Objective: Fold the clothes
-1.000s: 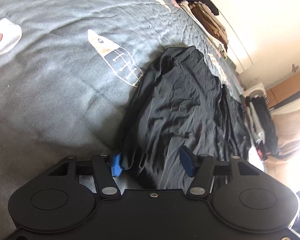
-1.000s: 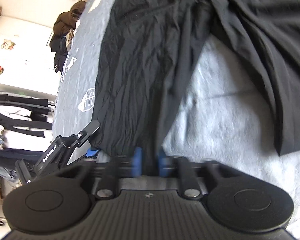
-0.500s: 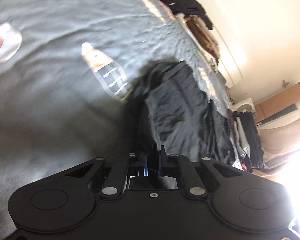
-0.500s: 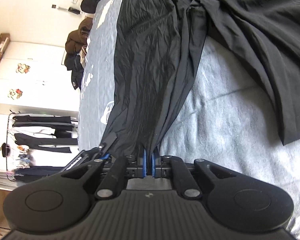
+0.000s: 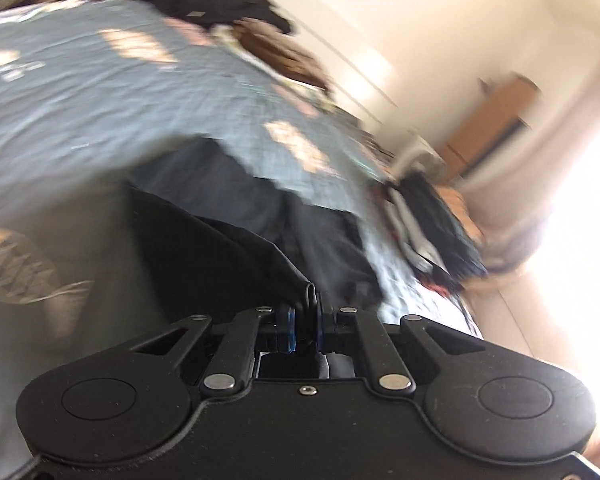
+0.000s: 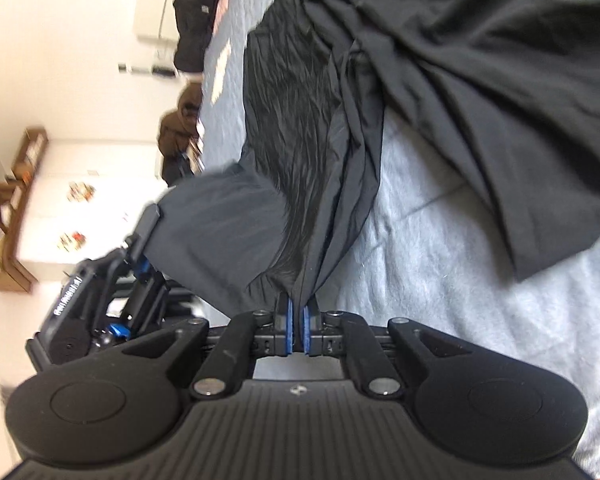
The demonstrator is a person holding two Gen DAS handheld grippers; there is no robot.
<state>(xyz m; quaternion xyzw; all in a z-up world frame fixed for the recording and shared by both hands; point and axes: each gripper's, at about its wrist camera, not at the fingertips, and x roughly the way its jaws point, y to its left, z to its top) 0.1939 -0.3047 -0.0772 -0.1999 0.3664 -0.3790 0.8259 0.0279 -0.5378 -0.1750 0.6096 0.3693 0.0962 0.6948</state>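
While pinched, garment [image 6: 312, 184] edge hangs taut.

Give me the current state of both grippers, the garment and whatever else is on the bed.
left gripper: jaws shut on the black garment's edge
right gripper: jaws shut on a bunched fold of it
black garment: lifted at both gripped points, the rest lying wrinkled on the bed
grey bedspread: spread flat, partly covered
clothes pile: heaped at the far edge, blurred

Left wrist view motion-blurred, glare blown out at right; right view sharper.
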